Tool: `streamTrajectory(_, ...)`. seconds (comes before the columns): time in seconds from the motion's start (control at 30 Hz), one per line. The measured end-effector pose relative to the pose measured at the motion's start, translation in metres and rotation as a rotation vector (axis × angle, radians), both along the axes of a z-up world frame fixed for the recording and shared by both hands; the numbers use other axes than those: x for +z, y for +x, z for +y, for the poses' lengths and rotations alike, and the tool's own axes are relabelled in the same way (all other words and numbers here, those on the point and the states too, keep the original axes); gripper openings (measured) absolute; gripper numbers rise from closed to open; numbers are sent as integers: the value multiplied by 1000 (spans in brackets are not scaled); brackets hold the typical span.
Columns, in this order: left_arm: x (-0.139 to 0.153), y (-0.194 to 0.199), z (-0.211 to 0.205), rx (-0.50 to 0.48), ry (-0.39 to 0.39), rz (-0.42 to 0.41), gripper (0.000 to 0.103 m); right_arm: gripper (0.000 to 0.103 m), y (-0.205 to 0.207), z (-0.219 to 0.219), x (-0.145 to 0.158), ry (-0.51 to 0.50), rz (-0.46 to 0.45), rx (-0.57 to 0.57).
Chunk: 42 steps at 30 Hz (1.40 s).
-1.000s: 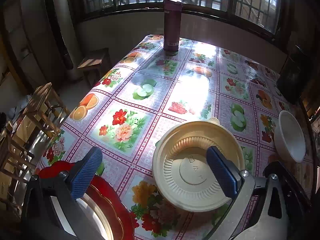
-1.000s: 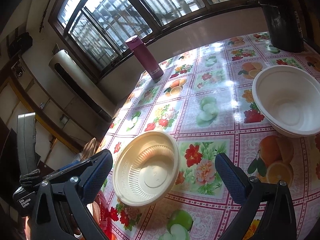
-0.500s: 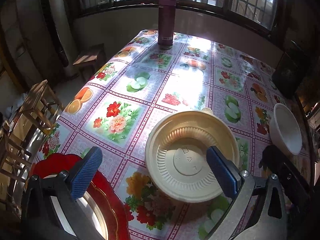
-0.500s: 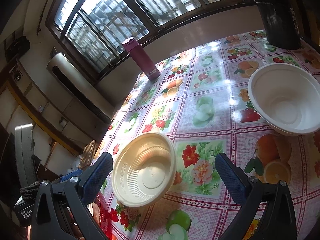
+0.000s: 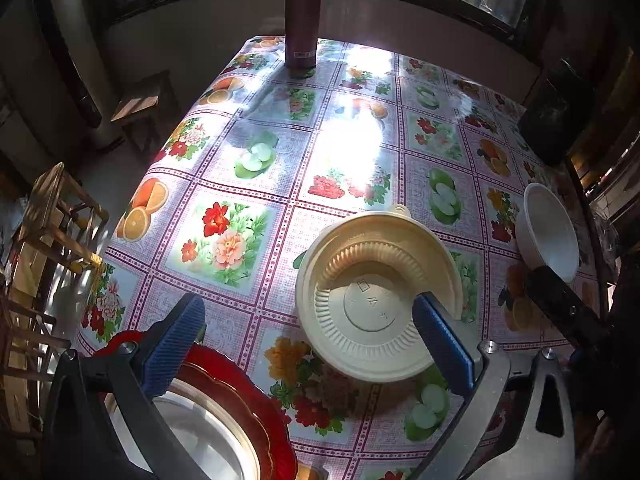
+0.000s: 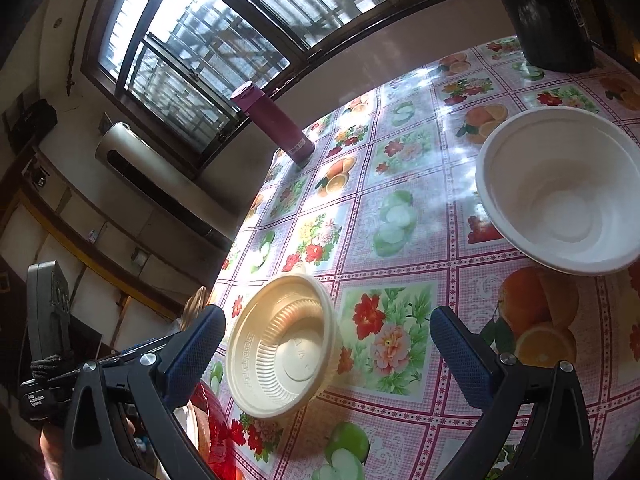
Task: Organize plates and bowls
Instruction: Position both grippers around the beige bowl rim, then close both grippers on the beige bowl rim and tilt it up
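A cream ribbed plastic bowl [image 5: 372, 292] sits on the flowered tablecloth; it also shows in the right wrist view [image 6: 280, 344]. My left gripper [image 5: 308, 344] is open and empty, above the table, its right finger over the bowl's near rim. A red plate with a white centre [image 5: 224, 412] lies under its left finger; its red edge shows in the right wrist view [image 6: 212, 428]. A white bowl [image 6: 560, 188] stands at the right, seen small in the left wrist view [image 5: 548, 232]. My right gripper [image 6: 328, 344] is open and empty, above the cloth between the two bowls.
A maroon flask [image 5: 303, 16] stands at the table's far edge by the window, also in the right wrist view [image 6: 276, 124]. A black container [image 6: 548, 12] stands at the far right corner. Wooden stools [image 5: 52, 216] stand on the floor left of the table.
Both views have shifted slightly. The left gripper has drawn back a little from the cream bowl. The right gripper has edged closer to the table. Nothing was gripped or released.
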State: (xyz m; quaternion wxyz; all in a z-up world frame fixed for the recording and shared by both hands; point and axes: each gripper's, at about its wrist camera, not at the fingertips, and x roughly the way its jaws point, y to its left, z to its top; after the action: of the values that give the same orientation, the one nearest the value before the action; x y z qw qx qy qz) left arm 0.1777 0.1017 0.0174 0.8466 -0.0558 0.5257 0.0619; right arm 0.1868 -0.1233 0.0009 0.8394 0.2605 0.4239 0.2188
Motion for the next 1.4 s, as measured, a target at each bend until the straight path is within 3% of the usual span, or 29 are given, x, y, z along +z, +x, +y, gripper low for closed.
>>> streamTrajectory(0.23,-13,18,10,-57,75,87,103,102,7,17,-19,48,63,62)
streamTrajectory(0.57,-56,41,13,-94,63,235,103,102,15,26,-42,123,159,93)
streamTrajectory(0.93,-66,43,2,-130,95,265,103,102,16,44,-52,107,183,129)
streamTrajectory(1.4,-81,47,-6,-115,47,281,103,101,17,50,-52,79,150,119)
